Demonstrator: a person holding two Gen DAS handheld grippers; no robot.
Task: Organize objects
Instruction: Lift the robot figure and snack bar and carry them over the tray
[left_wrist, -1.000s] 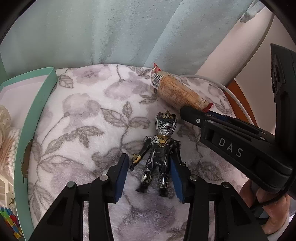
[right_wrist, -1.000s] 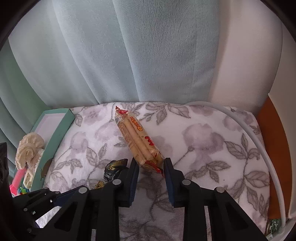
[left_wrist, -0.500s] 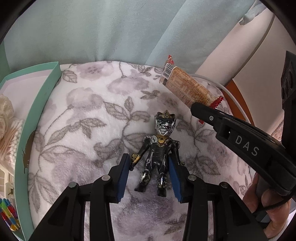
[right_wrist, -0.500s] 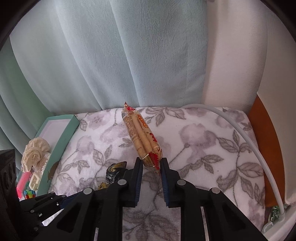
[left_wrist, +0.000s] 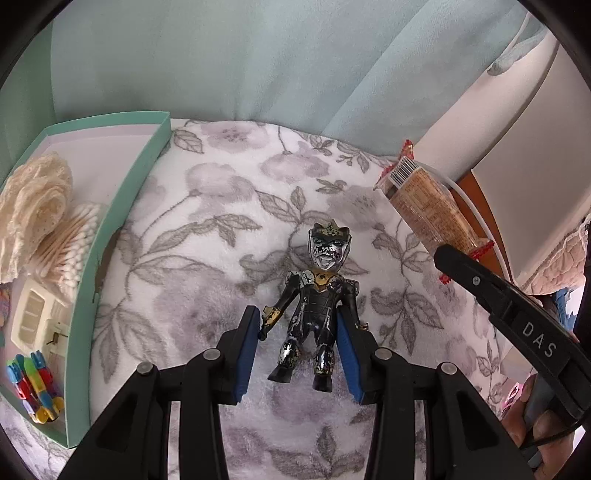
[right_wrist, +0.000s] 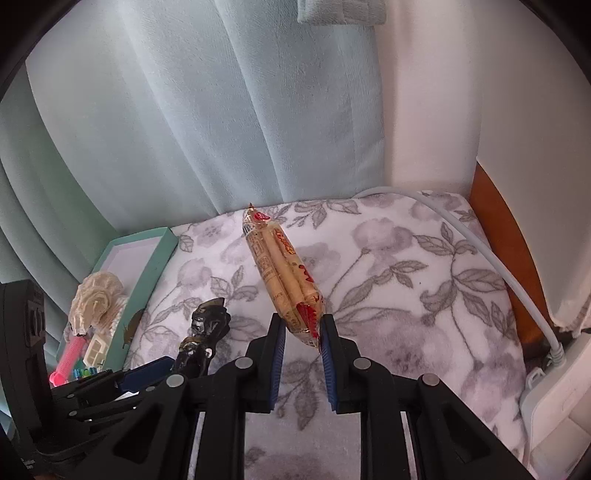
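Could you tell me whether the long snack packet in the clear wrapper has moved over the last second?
Yes. The long clear-wrapped snack packet, clamped at its red end by the right gripper, has been lifted off the grey floral blanket where it earlier lay.

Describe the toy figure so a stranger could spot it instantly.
On the floral blanket, right of the teal box, the toy figure lies face up between the left gripper fingers. Unlike the tan snack pack nearby, it is black, silver-faced, gold-crowned.

Soft daylight, mild shadows, sharp focus, fisheye bending, dark corners
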